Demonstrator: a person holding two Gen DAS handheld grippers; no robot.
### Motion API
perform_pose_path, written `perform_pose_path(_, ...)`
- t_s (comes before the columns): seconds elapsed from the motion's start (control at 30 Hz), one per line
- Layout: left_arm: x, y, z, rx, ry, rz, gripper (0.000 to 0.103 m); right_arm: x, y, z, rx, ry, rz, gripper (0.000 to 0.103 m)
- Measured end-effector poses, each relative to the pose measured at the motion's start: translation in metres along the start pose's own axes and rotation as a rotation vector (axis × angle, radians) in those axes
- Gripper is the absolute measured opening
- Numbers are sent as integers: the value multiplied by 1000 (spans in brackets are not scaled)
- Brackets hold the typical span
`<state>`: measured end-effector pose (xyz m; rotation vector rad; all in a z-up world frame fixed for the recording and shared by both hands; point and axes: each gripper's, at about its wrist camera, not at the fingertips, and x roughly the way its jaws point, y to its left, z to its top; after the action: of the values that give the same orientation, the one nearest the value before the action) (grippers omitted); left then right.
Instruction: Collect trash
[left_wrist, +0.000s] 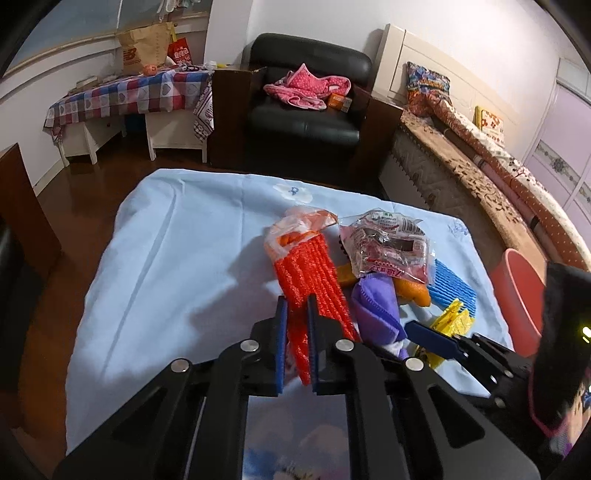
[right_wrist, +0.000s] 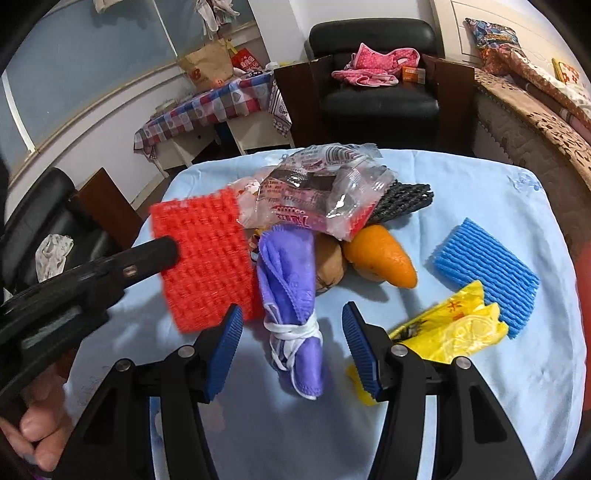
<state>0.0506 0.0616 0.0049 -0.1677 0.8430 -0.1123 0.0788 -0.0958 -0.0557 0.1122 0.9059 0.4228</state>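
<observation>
While the left gripper (left_wrist: 296, 310) is pinching the near edge of the red foam net (left_wrist: 312, 280) between its blue pads, the right gripper (right_wrist: 291, 321) is hanging with its jaws standing apart around the purple cloth (right_wrist: 291, 291) — the pads are not touching it. The trash is lying in a loose heap on the pale blue tablecloth (left_wrist: 177, 258). A crinkled clear wrapper (right_wrist: 325, 199) is lying over the heap's far side, covering the top of the red net and most of a black foam net (right_wrist: 406, 201), so only the black net's right end is showing. An orange fruit (right_wrist: 384, 258) and a brown one (right_wrist: 328, 266) are sitting partly tucked under that wrapper. A blue foam net (right_wrist: 484, 266) is lying apart to the right, its near corner overlapped by a yellow bag (right_wrist: 454, 328) whose lower end is disappearing behind the right finger. In the left view a red bin (left_wrist: 521, 295) is being cut off by a dark, blurred sleeve (left_wrist: 565, 332).
</observation>
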Motion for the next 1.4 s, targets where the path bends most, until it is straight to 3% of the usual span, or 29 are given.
perform_pose_path(0.13,-16,10,-3,-19,-17,-12,9,4,1,0,3,12,7,45)
perform_pose_path(0.2,-24,12,-5,-21,-27,-13,9,6,-2,0,18,25,18,32)
perform_pose_path(0.3,-29,11,-6,-21,-30,-17,9,4,-7,-4,41,33,31,27)
perform_pose_path(0.73,-41,-11,-9,-2,-48,-26,9,-56,-31,-16,116,-23,73,26)
perform_pose_path(1.4,-38,-82,-12,118,-48,-72,9,-127,-78,-31,164,-140,-93,26)
